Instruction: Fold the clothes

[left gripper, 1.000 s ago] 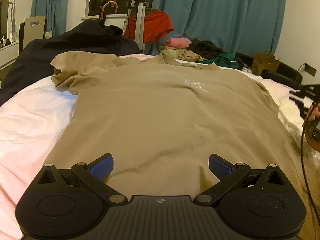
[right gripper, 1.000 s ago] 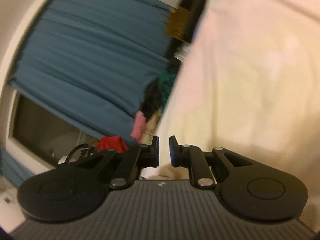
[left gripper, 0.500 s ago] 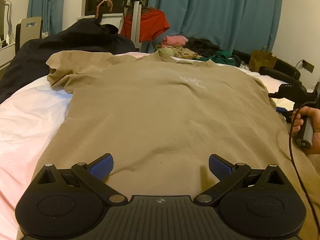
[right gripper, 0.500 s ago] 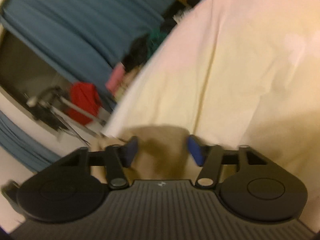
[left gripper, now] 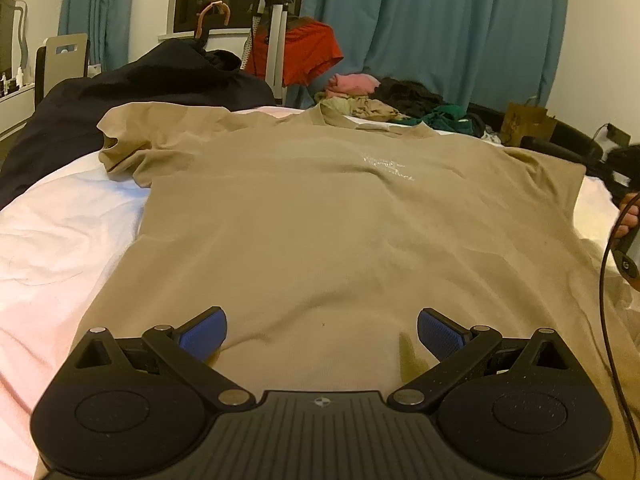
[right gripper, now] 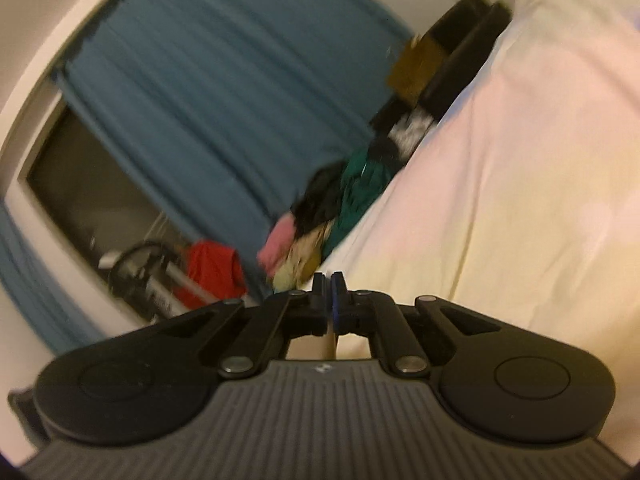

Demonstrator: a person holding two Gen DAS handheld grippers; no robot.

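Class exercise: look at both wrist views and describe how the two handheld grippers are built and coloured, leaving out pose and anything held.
The left gripper and right gripper match: a ribbed black body with a small round emblem, two round black discs, linkage arms with silver rivets, and blue textured pads on the jaws. A thin black cable hangs at the right edge of the left wrist view.

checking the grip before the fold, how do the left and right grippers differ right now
The left gripper is wide open, with nothing between its pads, over the shirt. The right gripper is shut, a tan strip showing in the slit behind its pads. Both have blue pads.
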